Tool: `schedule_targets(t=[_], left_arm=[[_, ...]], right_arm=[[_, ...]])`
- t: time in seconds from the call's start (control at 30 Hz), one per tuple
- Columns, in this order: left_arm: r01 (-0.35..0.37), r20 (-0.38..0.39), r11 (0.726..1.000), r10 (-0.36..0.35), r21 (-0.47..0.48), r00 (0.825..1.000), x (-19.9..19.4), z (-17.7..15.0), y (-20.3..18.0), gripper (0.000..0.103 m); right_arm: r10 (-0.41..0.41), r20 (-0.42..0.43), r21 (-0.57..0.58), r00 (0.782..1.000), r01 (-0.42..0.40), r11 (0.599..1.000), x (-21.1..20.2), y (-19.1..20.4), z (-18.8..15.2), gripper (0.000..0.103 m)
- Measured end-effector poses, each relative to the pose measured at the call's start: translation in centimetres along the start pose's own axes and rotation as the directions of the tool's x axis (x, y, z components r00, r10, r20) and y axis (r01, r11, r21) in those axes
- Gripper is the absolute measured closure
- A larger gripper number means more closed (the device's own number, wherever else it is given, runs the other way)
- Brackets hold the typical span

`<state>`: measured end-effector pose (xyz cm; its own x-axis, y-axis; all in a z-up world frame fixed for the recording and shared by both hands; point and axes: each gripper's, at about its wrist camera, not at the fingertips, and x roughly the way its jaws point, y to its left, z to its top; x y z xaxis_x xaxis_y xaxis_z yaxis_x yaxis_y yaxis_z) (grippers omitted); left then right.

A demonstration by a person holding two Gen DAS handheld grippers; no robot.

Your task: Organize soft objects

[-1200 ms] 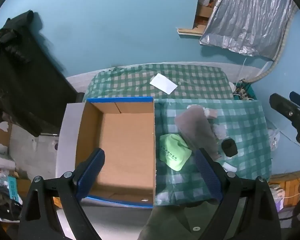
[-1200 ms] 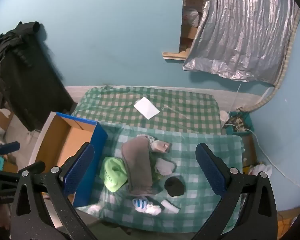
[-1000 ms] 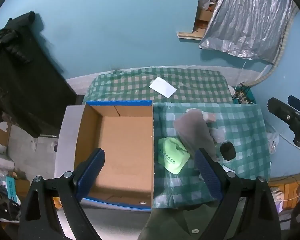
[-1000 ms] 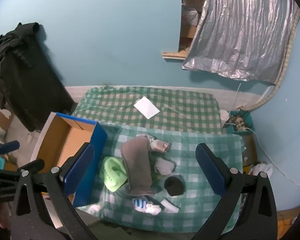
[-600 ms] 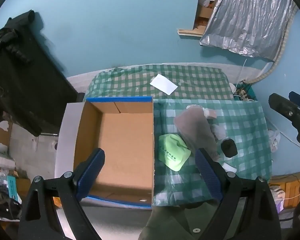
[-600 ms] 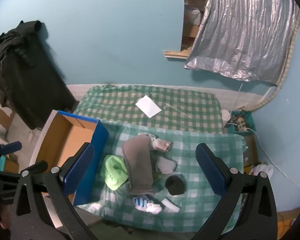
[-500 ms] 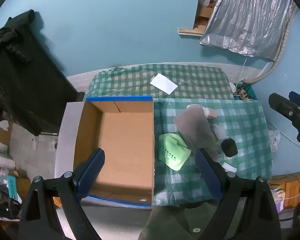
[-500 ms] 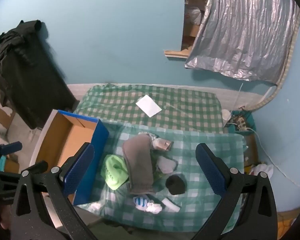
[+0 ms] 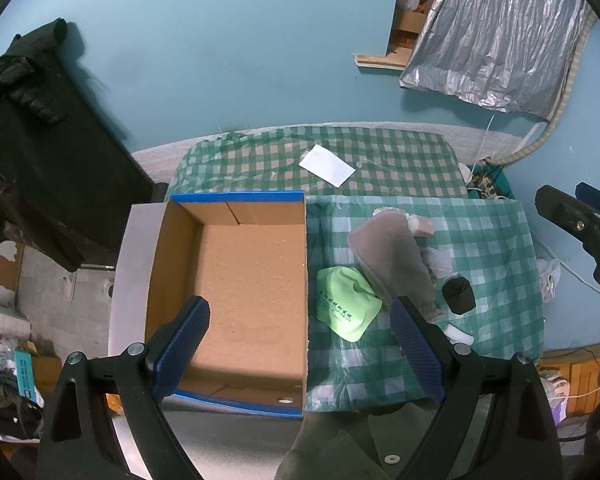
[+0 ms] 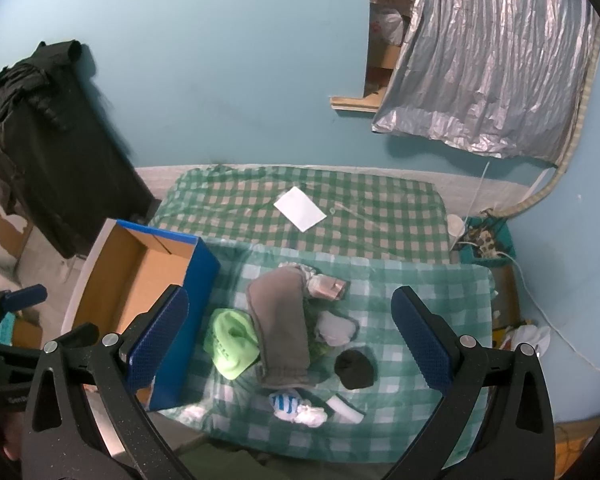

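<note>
Very little has changed over the last second or so: both views hold almost the same framing as before, with only a slight drift and settle, so the sorting has not begun and every soft thing lies where it did. The left gripper (image 9: 298, 334) hovers high with its jaws spread wide and empty; below and between them sits the open cardboard box (image 9: 252, 272), holding nothing. Just off the right jaw, outside the box wall, lies the lime green cap (image 9: 346, 306), touching the long grey cloth (image 9: 392, 262). The right gripper (image 10: 288, 330) is likewise wide open and holds nothing; between its jaws lie the grey cloth, a white pad (image 10: 336, 328) and the black sock ball (image 10: 355, 369), with a blue-striped sock (image 10: 286, 402) nearer the camera. All rest on the checked worktop (image 10: 428, 300). The cap, nearest the box, looks the likely first pick.
</note>
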<state>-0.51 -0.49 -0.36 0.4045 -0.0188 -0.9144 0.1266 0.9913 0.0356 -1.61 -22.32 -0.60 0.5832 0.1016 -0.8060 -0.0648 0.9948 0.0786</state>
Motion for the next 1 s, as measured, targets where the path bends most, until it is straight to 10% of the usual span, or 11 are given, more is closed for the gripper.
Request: schedule_targets(t=[1.0], left_arm=[[-0.005,-0.006,1.0,0.005,0.007,1.0,0.88,-0.39,-0.18,0.01]], right_arm=[[0.002,-0.006,0.004,1.0,-0.002,1.0,0.37,-0.11,-0.13,0.002]])
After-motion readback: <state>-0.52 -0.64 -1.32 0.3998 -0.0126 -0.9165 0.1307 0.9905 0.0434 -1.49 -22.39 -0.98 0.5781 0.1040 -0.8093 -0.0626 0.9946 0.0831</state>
